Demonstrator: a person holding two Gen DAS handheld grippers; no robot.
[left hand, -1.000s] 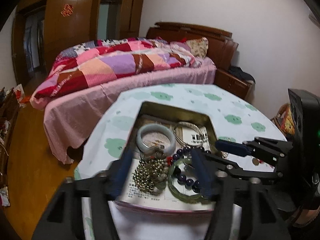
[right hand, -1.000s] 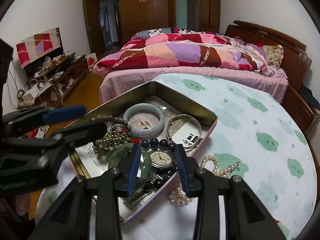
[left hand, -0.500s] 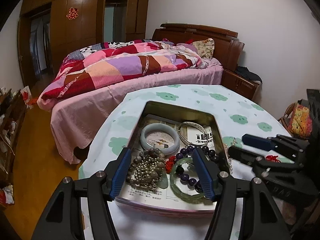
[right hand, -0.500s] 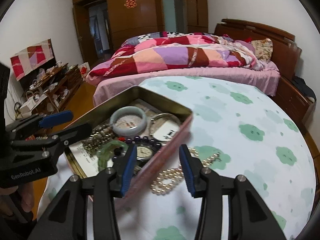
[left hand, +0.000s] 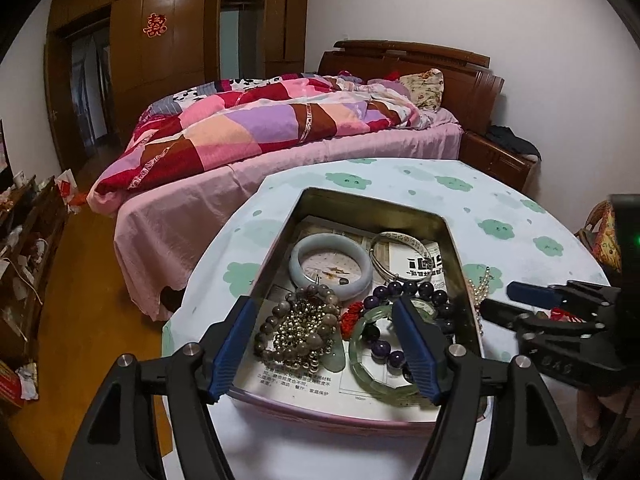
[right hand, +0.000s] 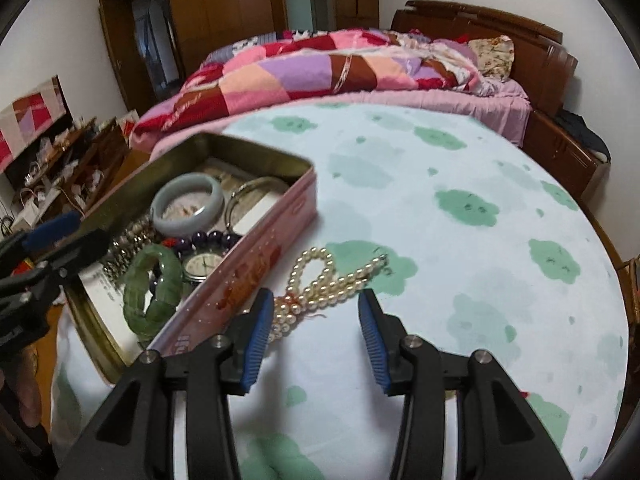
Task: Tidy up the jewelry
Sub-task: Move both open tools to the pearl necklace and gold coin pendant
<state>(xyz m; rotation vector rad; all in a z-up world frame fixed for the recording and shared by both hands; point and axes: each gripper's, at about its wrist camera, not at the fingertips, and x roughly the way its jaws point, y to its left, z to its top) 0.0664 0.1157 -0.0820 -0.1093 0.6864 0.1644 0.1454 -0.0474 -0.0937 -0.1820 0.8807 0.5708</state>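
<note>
A pink tin box [left hand: 456, 264] [right hand: 248, 256] lies open on the round table. It holds a pale jade bangle [left hand: 330, 266] [right hand: 188, 204], a silver bangle [left hand: 400, 254], a green bracelet [left hand: 376, 360] [right hand: 154, 292], purple beads [left hand: 404, 292], a grey bead string [left hand: 300, 328] and a watch [right hand: 204, 264]. A pearl necklace [right hand: 324, 284] lies on the cloth beside the tin. My right gripper [right hand: 316, 336] is open, just in front of the pearls. My left gripper [left hand: 328, 348] is open and empty over the tin's near end.
The table has a white cloth with green cloud prints [right hand: 464, 208]. A bed with a patchwork quilt [left hand: 256, 128] stands behind it. A cluttered low cabinet [right hand: 52, 164] is at the left, and a wooden bedside unit [right hand: 560, 148] at the right.
My right gripper has moved right, off the tin, to the pearl necklace on the cloth, and opened wider. My left gripper has drawn back a little over the tin's near end.
</note>
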